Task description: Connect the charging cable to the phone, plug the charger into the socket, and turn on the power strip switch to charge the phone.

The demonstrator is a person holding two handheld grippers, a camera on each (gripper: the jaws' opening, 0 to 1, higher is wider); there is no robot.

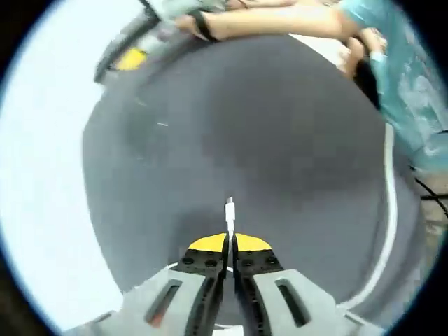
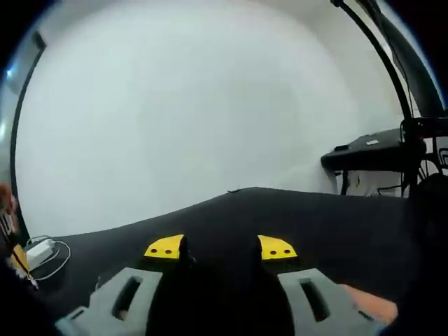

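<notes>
**One cable end and one phone, each pinched in its own fingers**

Seen from the left gripper view:
- One dark grey worktop [image 1: 266, 140], spread across most of the picture, with pale floor or wall beyond its edge.
- One person in a teal sleeve [image 1: 413, 77] at the upper right. One bare arm [image 1: 280, 21] reaches along the top edge, with one black wristband [image 1: 203, 24] on it.
- At the end of that arm, one grey and yellow tool [image 1: 129, 49], blurred, most likely the other gripper. Cannot tell more of it from here.
- One white charging cable [image 1: 390, 210], curving down the right side of the worktop toward the lower edge.
- Left gripper [image 1: 229, 241]: two grey fingers with yellow tips pressed together, clamped on the cable's end. One small white connector [image 1: 229, 207] pokes straight out past the tips, held above the grey surface.

Seen from the right gripper view:
- One plain white wall [image 2: 175, 105] across the upper half, with the same dark worktop below it.
- One black stand [image 2: 371, 150] with thin legs and dangling wires at the right, past the worktop's edge.
- Right gripper [image 2: 220, 248]: two yellow-tipped fingers held apart by one dark flat slab, taken for the phone [image 2: 218, 301], and clamped on its sides. Phone rises between them from the bottom of the view, its face too dark to read.
- One small white charger [image 2: 38, 250] lying on the worktop at the far left, with a loop of thin white wire beside it, well apart from the phone.
</notes>
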